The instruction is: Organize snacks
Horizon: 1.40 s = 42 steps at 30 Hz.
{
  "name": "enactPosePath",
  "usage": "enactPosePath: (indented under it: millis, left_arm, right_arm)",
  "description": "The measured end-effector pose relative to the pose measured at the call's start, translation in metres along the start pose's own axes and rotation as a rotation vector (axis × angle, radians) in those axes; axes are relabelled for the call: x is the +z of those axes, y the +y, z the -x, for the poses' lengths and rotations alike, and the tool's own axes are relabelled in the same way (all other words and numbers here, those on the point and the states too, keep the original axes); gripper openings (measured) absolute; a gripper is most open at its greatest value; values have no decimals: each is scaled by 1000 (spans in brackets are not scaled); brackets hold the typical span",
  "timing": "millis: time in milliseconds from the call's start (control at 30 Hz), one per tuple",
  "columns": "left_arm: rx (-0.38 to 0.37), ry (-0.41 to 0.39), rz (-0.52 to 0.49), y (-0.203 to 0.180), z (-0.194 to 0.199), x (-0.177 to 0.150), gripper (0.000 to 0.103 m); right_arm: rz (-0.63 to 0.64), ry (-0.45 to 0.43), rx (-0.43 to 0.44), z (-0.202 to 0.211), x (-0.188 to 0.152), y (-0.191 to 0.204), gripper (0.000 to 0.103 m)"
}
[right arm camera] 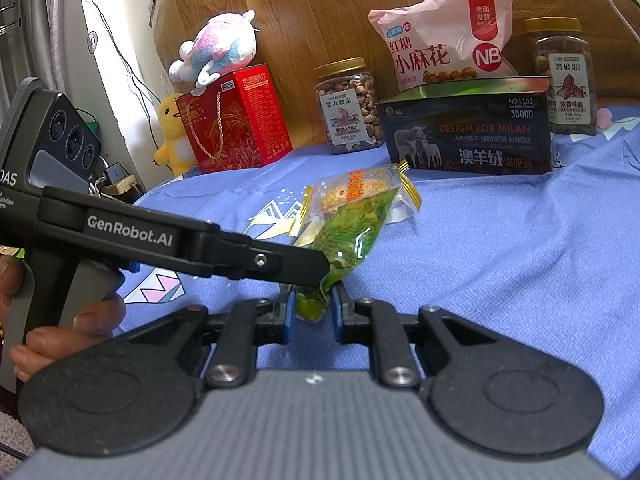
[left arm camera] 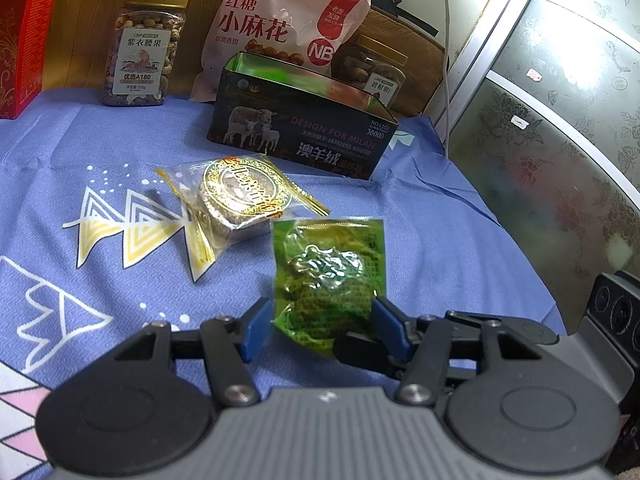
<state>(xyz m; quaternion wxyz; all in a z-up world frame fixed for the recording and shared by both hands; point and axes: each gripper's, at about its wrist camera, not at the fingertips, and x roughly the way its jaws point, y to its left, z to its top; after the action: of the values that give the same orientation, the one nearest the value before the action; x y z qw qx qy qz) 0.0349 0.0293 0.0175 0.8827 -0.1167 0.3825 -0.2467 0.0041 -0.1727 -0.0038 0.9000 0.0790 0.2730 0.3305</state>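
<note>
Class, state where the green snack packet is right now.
The green snack packet is pinched in the right gripper, just nearer than the mooncake packet on the blue cloth.

You're in a home, probably a bedroom: a patterned blue sheet [right arm camera: 500,248] covers the surface, plush toys [right arm camera: 218,46] sit on a red gift box [right arm camera: 236,120], and frosted floral sliding doors [left arm camera: 560,120] stand beside.

Green pouch [left arm camera: 330,280]: vacuum-sealed, glossy, lifted at its near corner, far end toward cloth. Mooncake [left arm camera: 236,196]: round, in clear gold-edged wrapper, flat on cloth just beyond the pouch. Tin [left arm camera: 300,120]: dark, open-topped, upright behind both.
</note>
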Motion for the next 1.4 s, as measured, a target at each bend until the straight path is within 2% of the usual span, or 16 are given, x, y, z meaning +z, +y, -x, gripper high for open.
enactPosePath:
  millis: [800,1067,1400]
  left_arm:
    - [-3,-16,-19,-6,3,7,55]
    - [7,-76,-112,-26,1,43,55]
    - [18,-139,-209,-45,-35,119,55]
  right_arm:
    - [5,-35,-14,3,6,0,21]
    - [45,-114,-47,6,33,-9,21]
    - [60,-210,-116,-11,89,-48,21]
